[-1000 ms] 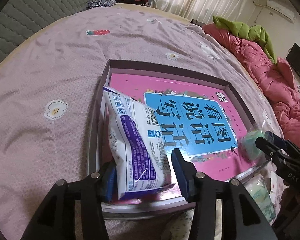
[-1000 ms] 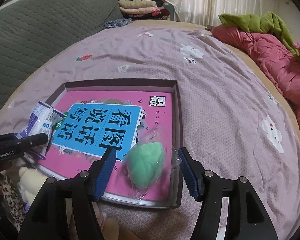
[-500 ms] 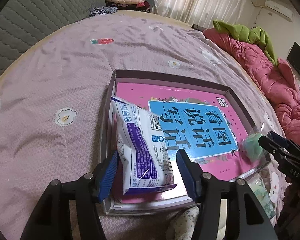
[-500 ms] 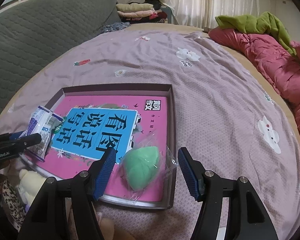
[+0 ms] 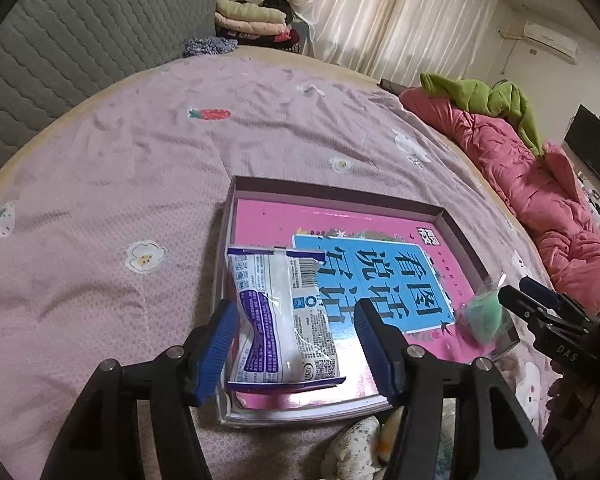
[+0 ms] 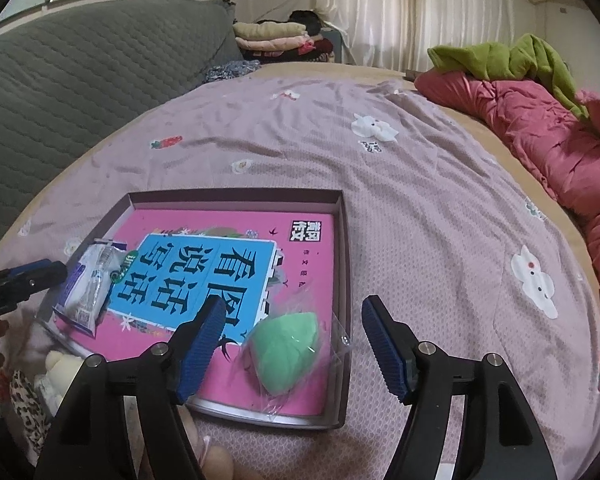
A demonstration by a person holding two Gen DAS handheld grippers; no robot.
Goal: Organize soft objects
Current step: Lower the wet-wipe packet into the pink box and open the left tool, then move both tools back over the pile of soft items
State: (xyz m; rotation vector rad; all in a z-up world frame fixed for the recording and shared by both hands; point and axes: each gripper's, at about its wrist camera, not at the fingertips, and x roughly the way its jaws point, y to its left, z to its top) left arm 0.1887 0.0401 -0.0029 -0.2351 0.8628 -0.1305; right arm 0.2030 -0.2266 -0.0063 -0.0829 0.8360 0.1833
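Both jaws were opening: the left gripper (image 5: 296, 344) released the snack packet (image 5: 282, 316), the right gripper (image 6: 292, 344) the green sponge (image 6: 288, 354), inside the tray (image 6: 342, 280).

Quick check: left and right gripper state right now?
Left gripper: opening, white-and-purple packet between the jaws, not gripped.
Right gripper: opening, green wrapped sponge between, released.

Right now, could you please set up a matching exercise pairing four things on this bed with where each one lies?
Things:
1. white and purple packet
2. green sponge in clear wrap
3. red quilt
4. pink book

Places:
A. heaped along the bed's edge, away from the tray
B. flat on the tray's floor, under two other things
C. between the left gripper fingers
D. between the right gripper fingers

Pairs: 1-C, 2-D, 3-A, 4-B
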